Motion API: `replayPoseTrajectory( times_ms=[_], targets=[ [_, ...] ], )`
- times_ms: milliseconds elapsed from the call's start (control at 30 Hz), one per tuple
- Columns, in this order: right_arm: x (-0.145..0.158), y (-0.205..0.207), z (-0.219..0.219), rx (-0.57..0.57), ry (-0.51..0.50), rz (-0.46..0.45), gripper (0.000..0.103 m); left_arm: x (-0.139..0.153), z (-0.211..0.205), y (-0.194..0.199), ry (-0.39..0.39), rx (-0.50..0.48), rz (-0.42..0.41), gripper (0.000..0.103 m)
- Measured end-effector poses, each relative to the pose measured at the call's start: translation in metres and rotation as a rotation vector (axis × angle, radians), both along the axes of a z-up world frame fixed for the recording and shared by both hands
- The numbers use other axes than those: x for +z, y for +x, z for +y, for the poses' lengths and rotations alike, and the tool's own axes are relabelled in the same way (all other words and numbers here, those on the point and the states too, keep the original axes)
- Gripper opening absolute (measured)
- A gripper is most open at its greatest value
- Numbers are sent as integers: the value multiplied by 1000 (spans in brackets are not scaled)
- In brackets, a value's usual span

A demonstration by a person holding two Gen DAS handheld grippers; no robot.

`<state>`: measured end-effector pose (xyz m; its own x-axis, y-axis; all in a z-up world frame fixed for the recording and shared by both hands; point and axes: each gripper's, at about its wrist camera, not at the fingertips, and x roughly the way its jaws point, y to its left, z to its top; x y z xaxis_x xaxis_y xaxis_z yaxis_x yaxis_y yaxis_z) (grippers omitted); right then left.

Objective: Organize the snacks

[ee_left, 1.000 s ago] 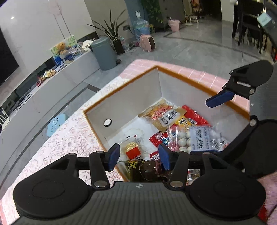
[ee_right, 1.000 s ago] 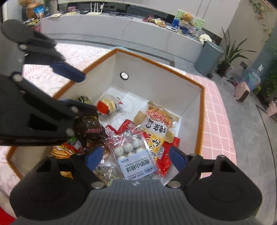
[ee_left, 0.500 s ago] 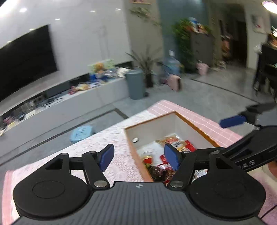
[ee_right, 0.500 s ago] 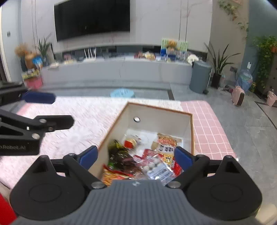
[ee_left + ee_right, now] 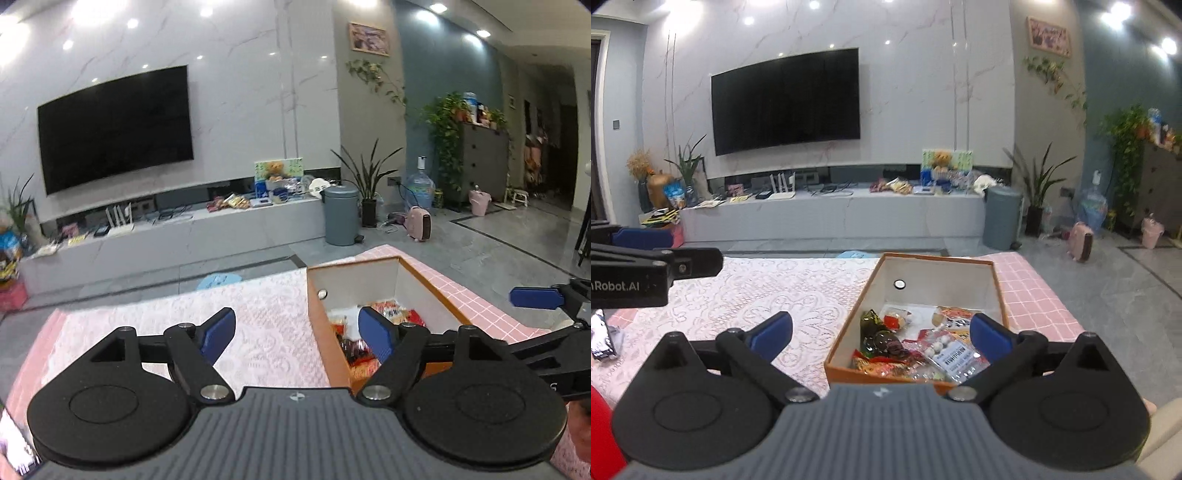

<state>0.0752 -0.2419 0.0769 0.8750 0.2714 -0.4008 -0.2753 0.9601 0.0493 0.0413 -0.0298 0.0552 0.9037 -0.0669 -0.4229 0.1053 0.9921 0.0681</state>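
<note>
1. Left gripper (image 5: 297, 334) is empty, fingers (image 5: 218, 334) spread wide; the jaws have just been opening, nothing between them.
2. Right gripper (image 5: 881, 334) is empty too, fingers (image 5: 991, 338) spread wide, jaws just been opening, nothing gripped.
3. Orange box (image 5: 846, 373) with white inner walls sits on the counter (image 5: 798, 295), toward its right side, partly on lace cloth, partly on pink checked cloth (image 5: 1034, 295).
4. Snacks (image 5: 916, 343) lie piled inside the box, at its near end: a clear bag of white balls (image 5: 947, 350), dark wrapped pieces (image 5: 882, 341), red and orange packets.
5. Far end of the box floor is mostly bare; a round hole shows in the far wall.
6. Both grippers hang above the counter, apart from the box, touching no snack.
7. Background: wall TV (image 5: 785, 99), low cabinet, grey bin (image 5: 1001, 218).
</note>
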Motion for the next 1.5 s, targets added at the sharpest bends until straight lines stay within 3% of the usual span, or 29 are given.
replayPoseTrajectory(
  times_ms=[267, 833, 1500],
  targets=[
    [-40, -33, -4, -98, -56, -84, 100, -40, 18, -11, -69, 62, 69, 89],
    [-72, -12, -6, -145, -16, 20, 100, -87, 24, -2, -99, 80, 187, 89],
    [-74, -15, -2, -152, -28, 18, 100, -81, 25, -7, -102, 100, 203, 89]
  ],
)
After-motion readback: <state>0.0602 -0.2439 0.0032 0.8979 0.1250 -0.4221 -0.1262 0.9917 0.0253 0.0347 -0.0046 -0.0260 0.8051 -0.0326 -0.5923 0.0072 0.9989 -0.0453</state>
